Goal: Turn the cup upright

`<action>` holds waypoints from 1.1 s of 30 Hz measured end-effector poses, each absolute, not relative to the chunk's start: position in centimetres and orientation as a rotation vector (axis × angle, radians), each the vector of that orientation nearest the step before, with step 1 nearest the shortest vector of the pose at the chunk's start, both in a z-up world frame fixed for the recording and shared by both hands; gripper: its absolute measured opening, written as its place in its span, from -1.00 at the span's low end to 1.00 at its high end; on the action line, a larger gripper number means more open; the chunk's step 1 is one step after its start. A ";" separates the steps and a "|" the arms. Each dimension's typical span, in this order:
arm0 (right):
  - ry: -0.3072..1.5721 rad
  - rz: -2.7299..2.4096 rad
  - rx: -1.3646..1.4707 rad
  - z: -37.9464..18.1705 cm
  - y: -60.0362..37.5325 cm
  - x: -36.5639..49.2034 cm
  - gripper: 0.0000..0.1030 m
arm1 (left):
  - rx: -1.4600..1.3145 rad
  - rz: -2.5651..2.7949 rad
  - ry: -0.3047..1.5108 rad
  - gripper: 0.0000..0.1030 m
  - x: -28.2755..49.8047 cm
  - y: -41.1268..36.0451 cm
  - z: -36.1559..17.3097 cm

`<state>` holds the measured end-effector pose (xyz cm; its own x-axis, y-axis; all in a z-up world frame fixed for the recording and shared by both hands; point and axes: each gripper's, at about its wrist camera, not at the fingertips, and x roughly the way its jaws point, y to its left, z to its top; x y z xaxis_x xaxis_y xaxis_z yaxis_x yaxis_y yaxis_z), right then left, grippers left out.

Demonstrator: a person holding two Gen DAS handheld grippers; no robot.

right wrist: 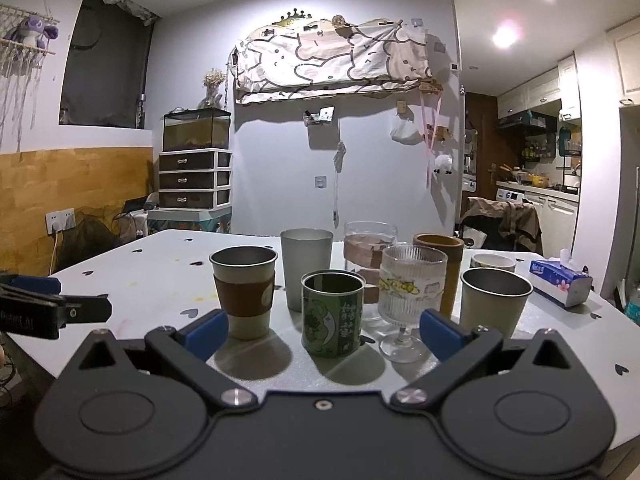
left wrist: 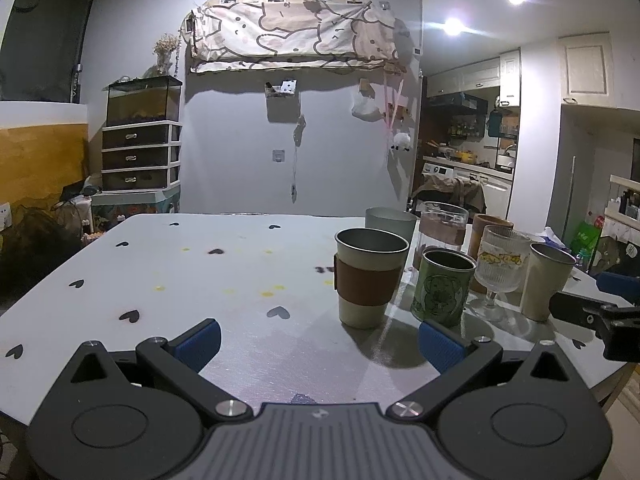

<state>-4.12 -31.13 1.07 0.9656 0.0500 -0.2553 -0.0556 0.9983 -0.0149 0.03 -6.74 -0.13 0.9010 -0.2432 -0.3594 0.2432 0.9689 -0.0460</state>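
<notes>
Both tongs empty, jaws spread wide. Left tongs (left wrist: 319,342) hover low over the tabletop (left wrist: 180,272) near its front edge, facing mostly bare surface. Right tongs (right wrist: 324,336) hover at the front edge, aimed squarely at the cup cluster.

Every cup in view stands mouth up; none lies on its side or inverted. Judgement: the flip looks finished, or its target is out of view.

Front row, seen from the right wrist: sleeved cup (right wrist: 244,292), green tin cup (right wrist: 332,314), ribbed stem glass (right wrist: 412,300), plain metal cup (right wrist: 494,302). Behind: frosted grey tumbler (right wrist: 306,268), clear jar (right wrist: 370,256), brown cylinder (right wrist: 440,268), and a low mug (right wrist: 492,262) mostly hidden. Tissue box (right wrist: 560,282) sits toward the right edge.

Cups stand close together, some nearly touching. The stem glass looks top-heavy; any reach into the back row risks tipping it.
</notes>
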 end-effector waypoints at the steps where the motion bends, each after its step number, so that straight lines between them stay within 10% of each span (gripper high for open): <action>1: 0.259 0.055 -0.024 1.1 -31.1 -4.2 1.00 | 0.000 -0.252 0.372 1.00 0.0 -6.7 -0.1; 33: 0.262 0.058 -0.028 1.3 -31.0 -4.3 1.00 | 0.009 -0.243 0.374 1.00 -0.2 -6.5 -0.1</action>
